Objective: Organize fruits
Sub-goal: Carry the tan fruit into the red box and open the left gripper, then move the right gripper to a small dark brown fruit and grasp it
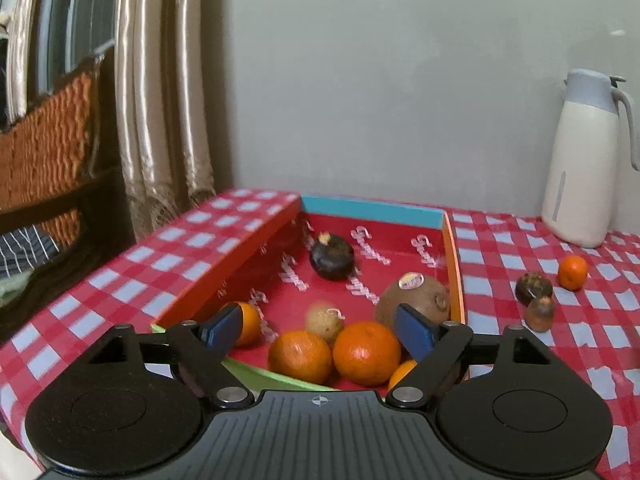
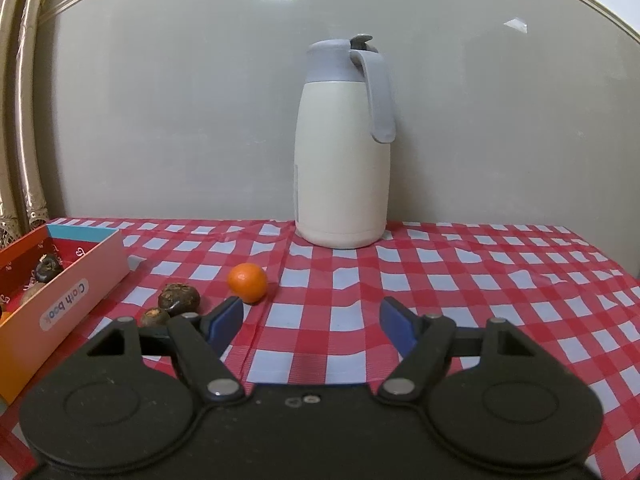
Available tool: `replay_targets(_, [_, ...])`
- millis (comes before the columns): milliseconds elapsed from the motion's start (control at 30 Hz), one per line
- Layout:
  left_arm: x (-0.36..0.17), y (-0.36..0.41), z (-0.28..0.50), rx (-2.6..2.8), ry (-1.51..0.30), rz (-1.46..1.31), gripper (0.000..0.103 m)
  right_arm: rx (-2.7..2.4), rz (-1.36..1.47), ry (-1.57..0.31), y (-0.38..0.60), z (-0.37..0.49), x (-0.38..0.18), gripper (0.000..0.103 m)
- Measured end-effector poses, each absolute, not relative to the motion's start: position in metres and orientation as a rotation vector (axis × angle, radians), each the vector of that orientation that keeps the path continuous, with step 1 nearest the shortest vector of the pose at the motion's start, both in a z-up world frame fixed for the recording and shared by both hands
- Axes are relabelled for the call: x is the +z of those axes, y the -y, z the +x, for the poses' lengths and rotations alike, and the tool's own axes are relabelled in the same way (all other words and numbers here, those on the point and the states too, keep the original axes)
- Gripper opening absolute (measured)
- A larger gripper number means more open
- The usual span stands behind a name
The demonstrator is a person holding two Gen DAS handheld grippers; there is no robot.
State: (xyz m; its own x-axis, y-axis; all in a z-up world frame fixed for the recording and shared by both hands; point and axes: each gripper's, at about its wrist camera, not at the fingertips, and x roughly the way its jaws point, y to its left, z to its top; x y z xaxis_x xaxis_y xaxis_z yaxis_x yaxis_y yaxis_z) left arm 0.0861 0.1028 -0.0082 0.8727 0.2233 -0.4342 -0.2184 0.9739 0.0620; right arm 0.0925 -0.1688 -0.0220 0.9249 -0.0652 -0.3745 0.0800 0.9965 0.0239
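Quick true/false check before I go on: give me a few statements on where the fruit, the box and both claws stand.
1. The left claw grips an orange. False: it is open, hanging over the box with nothing between its pads.
2. One small orange lies on the tablecloth outside the box. True.
3. The kiwi bears a sticker. True.
4. The jug lies tipped over. False: it stands upright.
5. The right claw is open and empty. True.

Cream jug [image 2: 342, 160] upright on checked cloth [image 2: 480, 280]; curtain [image 1: 160, 100]; wicker chair [image 1: 44, 140].
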Motion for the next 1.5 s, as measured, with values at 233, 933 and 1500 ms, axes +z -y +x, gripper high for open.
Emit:
replay_targets(233, [-0.002, -0.105, 0.079, 0.231, -0.428, 0.009, 0.082, -0.065, 0.041, -0.387, 0.164, 0.095, -0.022, 0.075])
replay_targets(933, [0.002, -0.198, 0.054, 0.411, -0.428, -0.013, 0.082, 0.088, -0.010, -0.448, 0.093, 0.132, -0.031, 0.060])
replay_targets(1500, [0.001, -0.238, 0.040, 0.471, -0.417, -0.036, 0.082, 0.111, -0.052, -0.538, 0.061, 0.159, -0.045, 0.045])
